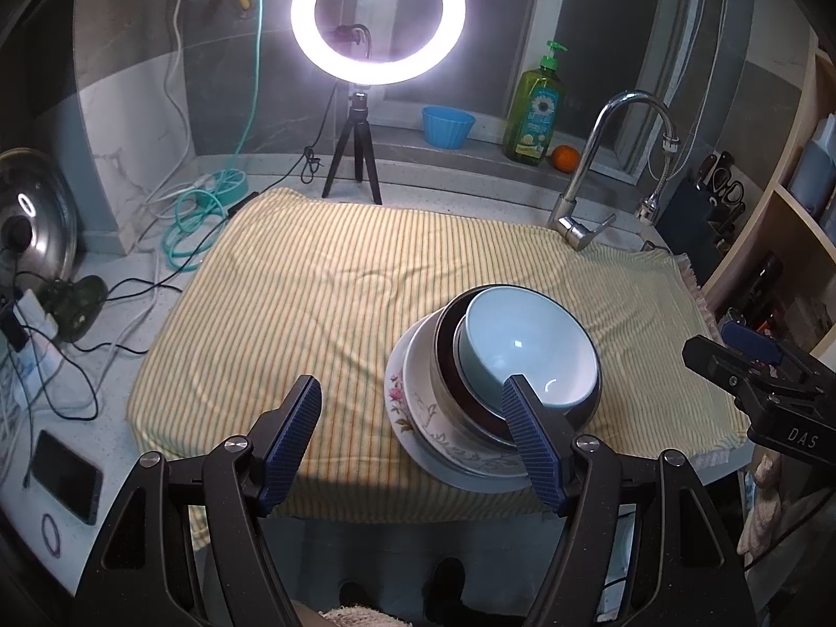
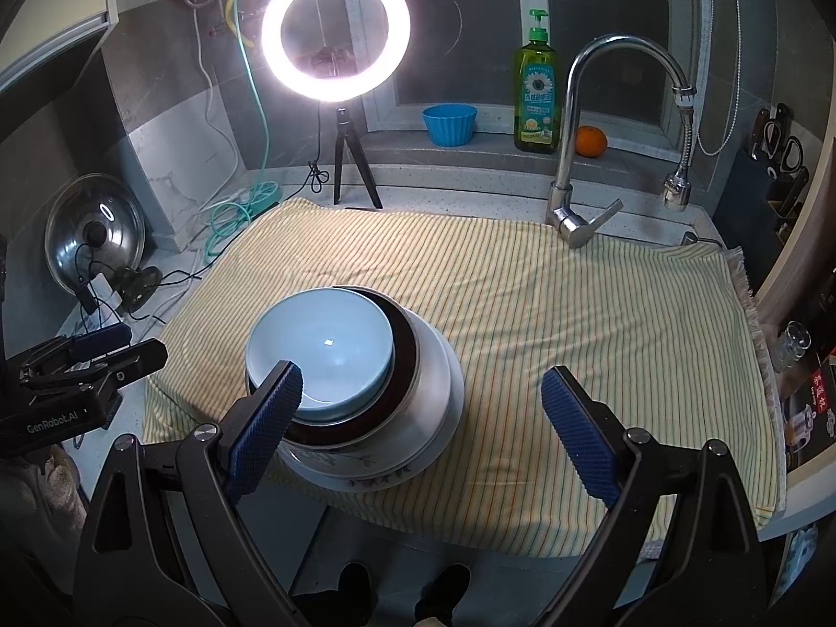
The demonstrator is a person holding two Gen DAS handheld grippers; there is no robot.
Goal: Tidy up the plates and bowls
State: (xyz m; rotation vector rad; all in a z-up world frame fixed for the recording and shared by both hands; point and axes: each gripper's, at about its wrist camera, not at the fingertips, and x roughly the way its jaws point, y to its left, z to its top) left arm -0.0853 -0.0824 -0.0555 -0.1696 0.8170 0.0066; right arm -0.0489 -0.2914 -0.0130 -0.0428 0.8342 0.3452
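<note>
Sitting on the striped yellow cloth [image 1: 324, 282] that covers the surface, the stack of dishes [image 2: 360, 392] is the thing everything else arranges itself around: a pale blue bowl [image 1: 527, 350] on top, nested in a dark-rimmed bowl [image 2: 405, 345], then a white bowl [image 2: 441, 381], all resting on a flowered plate [image 1: 413, 407] near the cloth's front edge. The left claw [image 1: 413, 436] hovers in front of the stack, jaws spread with nothing between them, one blue pad [image 1: 533, 444] overlapping the stack's near rim in the view. The right claw [image 2: 420, 428] also hangs in front of the stack, jaws spread and empty. Behind the stack, well apart, stand a lit ring light [image 2: 334, 39] on a small tripod, a chrome faucet [image 2: 575, 146], a green soap bottle [image 2: 537, 89], a blue cup [image 2: 449, 124] and an orange [image 2: 591, 141].
</note>
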